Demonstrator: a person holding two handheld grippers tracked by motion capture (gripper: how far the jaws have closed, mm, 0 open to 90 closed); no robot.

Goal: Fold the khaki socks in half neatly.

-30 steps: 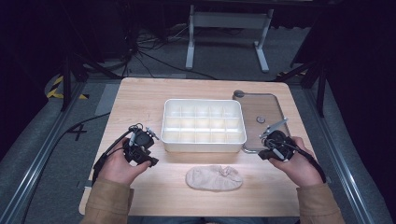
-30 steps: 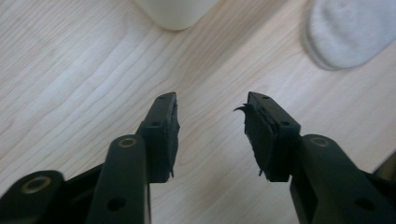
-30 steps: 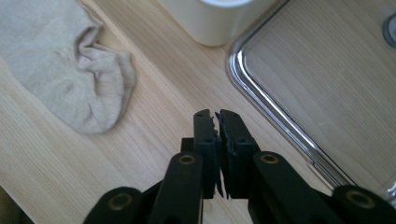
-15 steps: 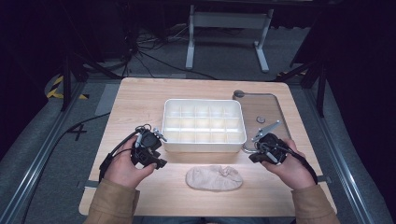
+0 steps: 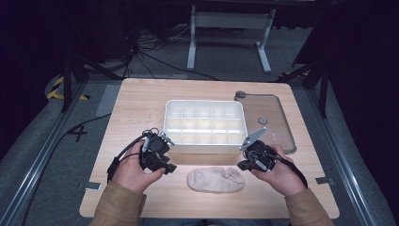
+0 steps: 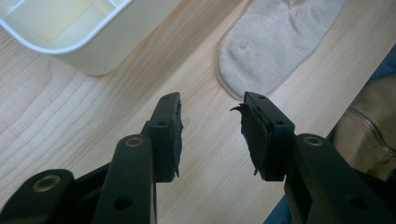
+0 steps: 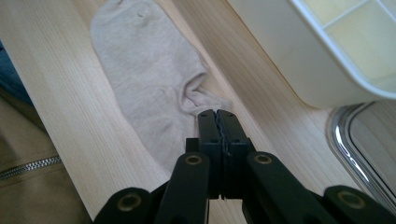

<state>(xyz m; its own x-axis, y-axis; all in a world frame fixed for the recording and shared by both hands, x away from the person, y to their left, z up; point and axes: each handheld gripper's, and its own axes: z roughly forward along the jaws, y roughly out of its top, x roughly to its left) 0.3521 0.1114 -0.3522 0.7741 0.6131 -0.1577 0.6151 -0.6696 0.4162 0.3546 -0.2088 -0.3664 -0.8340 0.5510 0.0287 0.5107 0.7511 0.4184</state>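
Note:
A beige sock (image 5: 216, 180) lies flat on the wooden table (image 5: 141, 108), just in front of a white divided box (image 5: 203, 147). My left gripper (image 5: 165, 165) is held by a hand left of the sock. In the left gripper view its jaws stand open (image 6: 210, 107) over bare wood, with the sock's toe end (image 6: 275, 42) ahead and a little to the right. My right gripper (image 5: 243, 164) is at the sock's right end. Its jaws are shut (image 7: 217, 115) with the tips over the sock's cuff (image 7: 154, 88), and nothing shows between them.
The box's compartments (image 7: 359, 42) look empty. A clear lid with a grey rim (image 5: 270, 120) lies flat to the right of the box, its edge (image 7: 345, 140) close to my right gripper. A tan sleeve (image 6: 369, 121) is at the table's near edge.
Both hands have moved inward and toward the near edge, closing in on the sock from each side. The sock and the box have not moved.

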